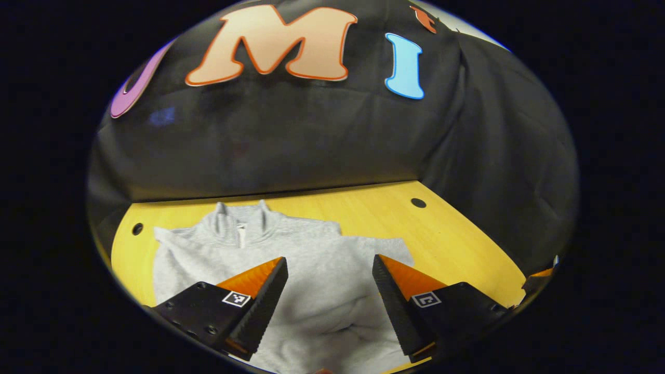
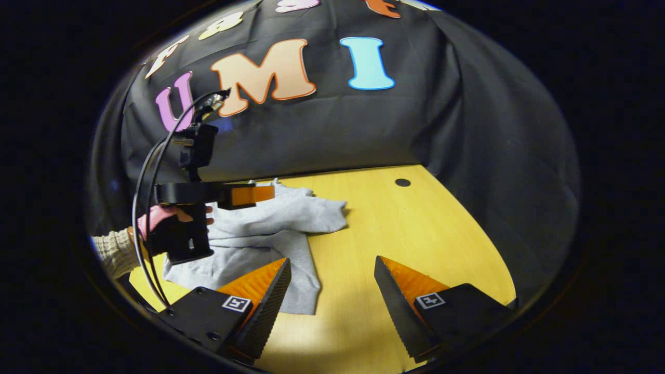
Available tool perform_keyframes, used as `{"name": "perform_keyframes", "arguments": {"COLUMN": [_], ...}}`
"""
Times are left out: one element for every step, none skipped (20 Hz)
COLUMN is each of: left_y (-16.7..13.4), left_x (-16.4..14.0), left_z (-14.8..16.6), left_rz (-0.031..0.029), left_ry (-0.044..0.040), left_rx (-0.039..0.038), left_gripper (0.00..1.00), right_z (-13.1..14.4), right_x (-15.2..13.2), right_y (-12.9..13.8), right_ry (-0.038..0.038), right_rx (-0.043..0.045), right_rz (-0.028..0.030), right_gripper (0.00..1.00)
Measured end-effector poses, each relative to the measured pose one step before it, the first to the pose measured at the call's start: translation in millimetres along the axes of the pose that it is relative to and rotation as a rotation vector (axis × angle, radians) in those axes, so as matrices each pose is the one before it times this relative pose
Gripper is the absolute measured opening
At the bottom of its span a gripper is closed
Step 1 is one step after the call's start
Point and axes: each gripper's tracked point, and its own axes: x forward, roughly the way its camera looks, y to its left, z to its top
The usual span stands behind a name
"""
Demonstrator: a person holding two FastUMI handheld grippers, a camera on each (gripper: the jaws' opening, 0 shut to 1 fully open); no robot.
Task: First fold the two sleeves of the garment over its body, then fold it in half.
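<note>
A light grey sweatshirt point(image 1: 322, 291) with a short zip collar point(image 1: 241, 223) lies flat on the yellow wooden table point(image 1: 457, 244), collar toward the back wall. My left gripper point(image 1: 330, 262) hovers open over the middle of its body, nothing between the fingers. In the right gripper view the sweatshirt point(image 2: 270, 234) lies at the left, with a flap of cloth point(image 2: 322, 214) reaching right. The left gripper point(image 2: 267, 194) hangs above it, held by a hand point(image 2: 156, 215) in a knitted sleeve. My right gripper point(image 2: 332, 264) stands open over the sweatshirt's right edge and bare table.
The black cloth wall point(image 1: 311, 145) closes the table at the back and on the right. Round holes sit in the tabletop near the back right corner point(image 1: 418, 202) and the back left corner point(image 1: 137, 228). Bare wood point(image 2: 405, 234) lies right of the garment.
</note>
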Motion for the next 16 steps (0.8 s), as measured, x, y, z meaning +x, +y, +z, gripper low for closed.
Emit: {"name": "perform_keyframes", "arguments": {"left_y": [14.92,15.67,14.56,16.54,17.58,12.63,15.44,11.09,11.46,11.56,11.94,8.16,7.65,8.17,7.86,8.96], "left_x": [-16.1,-16.13,-16.28,-15.59,-16.2,-12.45,-13.57,-6.88,-7.58,-9.55,-6.43,-5.02,-4.68,-3.18,-2.44,-0.45], "left_z": [-3.3,-5.03,-6.94,-9.81,-14.26,-11.72,-15.35,-13.09,-13.47,-13.06,-12.9,-11.48,-11.93,-11.87,-10.41,-13.78], "left_rz": [0.02757,0.03084,0.02658,0.02674,0.0338,0.02646,0.02557,0.01758,0.02276,0.02642,0.02053,0.01244,0.0117,0.0169,0.02352,0.01707], "left_ry": [-0.00335,-0.00365,0.00121,0.00707,0.01277,0.01313,0.01497,0.02495,0.02174,0.0142,0.01043,0.01307,0.01453,0.01334,0.00687,0.01868], "left_rx": [-0.00276,-0.0056,-0.00783,-0.00766,-0.00567,-0.00497,-0.01553,-0.01691,-0.0126,-0.00977,-0.01421,-0.0209,-0.02045,-0.01527,-0.00416,-0.00168], "left_gripper": [0.96,0.95,0.95,0.96,0.95,0.95,0.95,0.96,0.95,0.96,0.96,0.96,0.96,0.96,0.96,0.96], "right_z": [-4.18,-2.69,-4.38,-3.82,-5.35,-6.03,-6.66,-6.43,-6.4,-3.6,-5.58,-5.42,-6.07,-5.71,-8.12,-6.89], "right_x": [3.26,3.71,2.95,3.73,4.01,3.2,3.84,4.18,3.36,4.8,5.25,6.25,4.55,4.62,3.67,3.47], "right_y": [7.24,7.4,7.64,7.91,6.29,6.26,5.14,4.47,4.57,2.71,1.45,1.08,1.87,-0.37,-2.01,-1.57], "right_ry": [0.00818,0.00857,0.00825,0.01342,0.01022,0.01429,0.01465,0.01934,0.01192,0.01222,0.01424,0.01357,0.01332,0.01407,0.01985,0.0176], "right_rx": [-0.01521,-0.01405,-0.01081,-0.00898,-0.0056,-0.00574,-0.00772,-0.01291,-0.01672,-0.01938,-0.01686,-0.0115,-0.00472,-0.00049,-0.00098,-0.00341], "right_rz": [0.0183,0.0168,0.01649,0.01717,0.01592,0.01451,0.00987,0.00626,0.00394,0.00356,0.00077,0.00202,0.00082,-0.00458,-0.00981,-0.00442], "right_gripper": [0.99,0.98,0.98,0.99,0.98,0.99,0.99,0.99,0.99,0.98,0.98,0.99,0.98,0.98,0.98,0.98]}}
